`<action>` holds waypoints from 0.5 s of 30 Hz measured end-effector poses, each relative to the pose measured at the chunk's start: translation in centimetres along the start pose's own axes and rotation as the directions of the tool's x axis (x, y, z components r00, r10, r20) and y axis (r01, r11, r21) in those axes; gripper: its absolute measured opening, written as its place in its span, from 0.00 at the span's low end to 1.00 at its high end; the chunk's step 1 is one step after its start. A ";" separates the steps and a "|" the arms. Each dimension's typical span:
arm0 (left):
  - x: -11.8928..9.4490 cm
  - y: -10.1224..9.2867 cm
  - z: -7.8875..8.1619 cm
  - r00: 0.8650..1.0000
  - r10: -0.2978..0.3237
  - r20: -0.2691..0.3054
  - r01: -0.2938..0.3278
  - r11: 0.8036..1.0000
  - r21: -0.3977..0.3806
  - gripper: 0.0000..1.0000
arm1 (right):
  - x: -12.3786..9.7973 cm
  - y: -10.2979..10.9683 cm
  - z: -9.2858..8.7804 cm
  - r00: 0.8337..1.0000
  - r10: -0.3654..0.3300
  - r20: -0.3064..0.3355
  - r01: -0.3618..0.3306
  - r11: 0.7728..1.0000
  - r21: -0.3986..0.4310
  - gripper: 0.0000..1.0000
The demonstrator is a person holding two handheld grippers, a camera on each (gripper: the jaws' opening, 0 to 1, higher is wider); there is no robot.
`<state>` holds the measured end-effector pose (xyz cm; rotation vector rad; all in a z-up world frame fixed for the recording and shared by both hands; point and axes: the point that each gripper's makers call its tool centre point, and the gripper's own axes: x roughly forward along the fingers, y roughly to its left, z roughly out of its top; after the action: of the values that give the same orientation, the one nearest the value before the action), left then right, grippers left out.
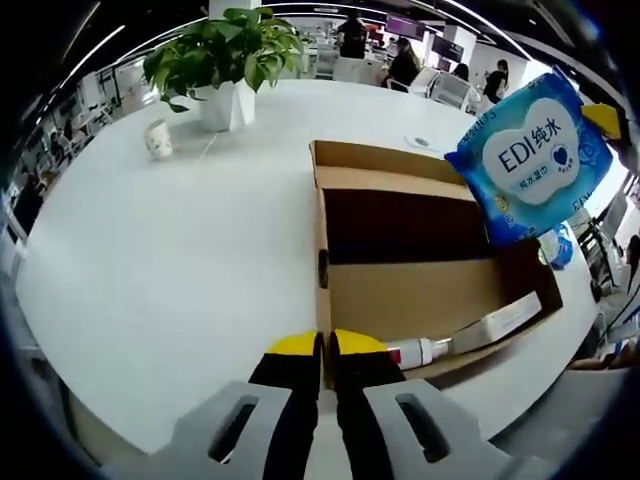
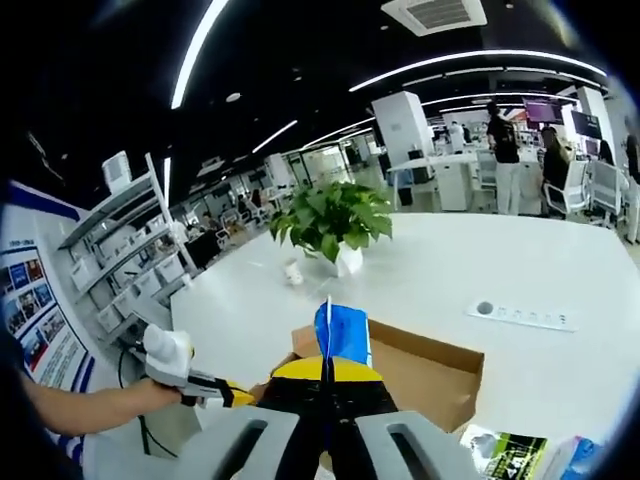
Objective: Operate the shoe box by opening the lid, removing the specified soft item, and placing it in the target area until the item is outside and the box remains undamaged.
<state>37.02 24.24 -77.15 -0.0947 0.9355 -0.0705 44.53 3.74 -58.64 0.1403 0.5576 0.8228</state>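
An open brown cardboard shoe box (image 1: 400, 290) lies on the white table (image 1: 180, 260), its lid flap (image 1: 385, 165) folded back. My left gripper (image 1: 326, 350) is shut on the box's near side wall at the corner. A blue soft pack of wet wipes (image 1: 530, 160) hangs in the air above the box's right end, with my right gripper (image 1: 597, 118) shut on its top edge. In the right gripper view the pack (image 2: 342, 335) is edge-on between the shut jaws of my right gripper (image 2: 327, 372), with the box (image 2: 425, 370) below. My left gripper (image 2: 232, 393) comes in from the left in a gloved hand.
Inside the box lie a white tube with a red cap (image 1: 418, 352) and a long white item (image 1: 497, 324). A potted plant (image 1: 225, 60) and a small cup (image 1: 158, 138) stand at the table's far side. A socket strip (image 2: 525, 315) and other packs (image 2: 505, 450) lie to the right.
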 end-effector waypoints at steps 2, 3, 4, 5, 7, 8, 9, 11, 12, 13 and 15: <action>-0.1 -0.1 -0.1 1.000 0.001 0.000 -0.001 1.000 -0.001 0.00 | -0.5 -0.5 0.3 1.000 -0.011 0.008 0.011 1.000 0.002 0.00; -0.2 -0.2 -0.1 1.000 0.002 0.000 -0.002 1.000 0.000 0.00 | -0.7 -0.6 0.4 1.000 -0.014 0.010 0.014 1.000 0.003 0.00; -0.2 -0.2 -0.1 1.000 0.002 0.000 -0.002 1.000 0.000 0.00 | -0.9 -0.7 0.5 1.000 -0.017 0.013 0.017 1.000 0.004 0.00; -0.3 -0.2 -0.1 1.000 0.001 0.000 -0.001 1.000 -0.001 0.00 | -1.2 -0.9 0.7 1.000 -0.024 0.017 0.024 1.000 0.002 0.00; -0.3 -0.2 -0.1 1.000 0.001 -0.002 -0.001 1.000 -0.004 0.00 | -1.8 -1.4 1.1 0.999 -0.034 0.027 0.034 0.999 0.003 0.00; -0.3 -0.2 -0.1 1.000 0.000 -0.002 0.000 1.000 -0.007 0.00 | -2.0 -1.6 1.2 0.999 -0.039 0.031 0.039 0.999 0.002 0.00; -0.3 -0.2 -0.1 1.000 0.000 -0.002 0.000 1.000 -0.007 0.00 | -2.4 -2.0 1.5 0.998 -0.046 0.039 0.046 0.999 0.007 0.00; -0.4 -0.3 -0.2 1.000 0.001 -0.002 -0.001 1.000 -0.006 0.00 | -2.9 -2.5 1.9 0.997 -0.057 0.049 0.057 0.998 0.010 0.00; -0.4 -0.2 -0.1 1.000 0.001 -0.003 -0.001 1.000 -0.006 0.00 | -3.4 -2.8 2.2 0.996 -0.063 0.058 0.063 0.998 0.013 0.00; -0.4 -0.2 -0.2 1.000 0.001 -0.004 -0.001 1.000 -0.006 0.00 | -3.6 -3.0 2.4 0.996 -0.070 0.062 0.069 0.998 0.011 0.00; -0.4 -0.2 -0.2 1.000 0.001 -0.005 -0.001 1.000 -0.008 0.00 | -4.3 -3.6 2.9 0.994 -0.082 0.074 0.082 0.997 0.012 0.00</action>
<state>36.65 24.04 -76.88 -0.1018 0.9405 -0.0658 46.03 -1.53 -55.61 0.1549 0.4935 0.7325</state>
